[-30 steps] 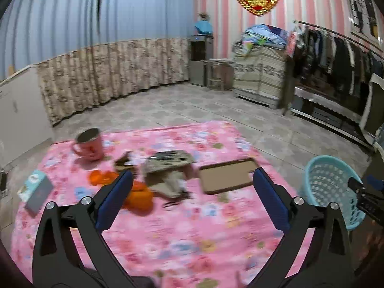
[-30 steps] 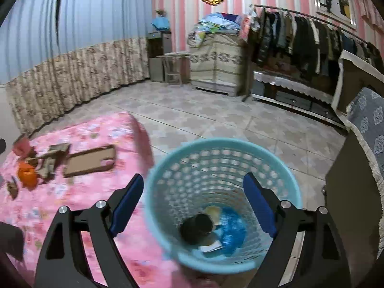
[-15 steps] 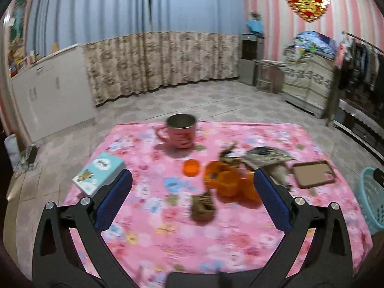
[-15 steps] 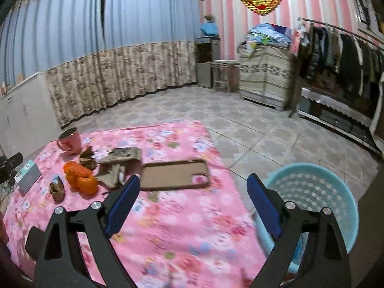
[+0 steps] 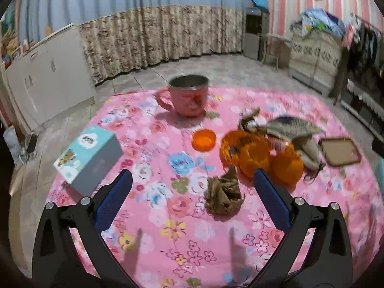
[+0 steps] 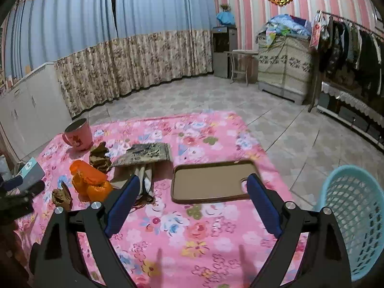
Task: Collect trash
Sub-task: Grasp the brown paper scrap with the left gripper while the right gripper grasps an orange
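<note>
On the pink flowered tablecloth (image 5: 168, 216) lie a crumpled brown paper wad (image 5: 223, 193), orange plastic pieces (image 5: 259, 158), an orange cap (image 5: 204, 139) and a second brown wad (image 5: 249, 121). My left gripper (image 5: 192, 192) is open and empty, with the near wad between its fingers' lines. My right gripper (image 6: 192, 196) is open and empty above a brown phone case (image 6: 211, 182). The right wrist view also shows the orange pieces (image 6: 90, 180), both wads (image 6: 62, 195) (image 6: 99, 156) and the teal trash basket (image 6: 355, 216) at the right.
A pink mug (image 5: 189, 98) stands at the table's far side. A light blue box (image 5: 88, 156) sits at the left. A patterned pouch (image 6: 146, 154) lies beside the phone case. White cabinets, curtains and a clothes rack ring the tiled floor.
My left gripper swung left across the table and closed in on the brown wad. My right gripper moved from over the basket to over the table by the phone case.
</note>
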### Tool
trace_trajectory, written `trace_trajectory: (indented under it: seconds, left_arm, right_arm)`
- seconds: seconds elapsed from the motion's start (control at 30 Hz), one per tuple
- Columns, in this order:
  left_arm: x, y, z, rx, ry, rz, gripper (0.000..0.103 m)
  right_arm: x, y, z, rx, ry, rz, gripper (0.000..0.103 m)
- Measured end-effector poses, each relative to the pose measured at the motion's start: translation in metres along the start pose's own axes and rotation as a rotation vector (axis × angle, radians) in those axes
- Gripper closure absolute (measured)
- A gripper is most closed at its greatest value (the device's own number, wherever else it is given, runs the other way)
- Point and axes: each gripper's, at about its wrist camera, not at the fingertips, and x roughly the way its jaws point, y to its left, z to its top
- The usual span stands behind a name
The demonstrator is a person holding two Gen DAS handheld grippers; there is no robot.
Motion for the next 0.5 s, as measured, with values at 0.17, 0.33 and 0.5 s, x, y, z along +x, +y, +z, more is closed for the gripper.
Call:
trace_trajectory:
  seconds: [0.17, 0.33, 0.5]
  left_arm:
    - [0.018, -0.013, -0.004, 0.028, 0.063, -0.051, 0.013]
    - [0.031, -0.016, -0.008, 0.021, 0.132, -0.104, 0.025]
    - [0.044, -0.019, -0.011, 0.019, 0.205, -0.163, 0.059]
  right_arm:
    - [0.014, 0.010, 0.008, -0.017, 0.003, 0.000, 0.014]
    - [0.027, 0.018, 0.000, -0.041, 0.029, 0.007, 0.014]
    - [0.037, 0.022, -0.008, -0.042, 0.085, 0.023, 0.014]
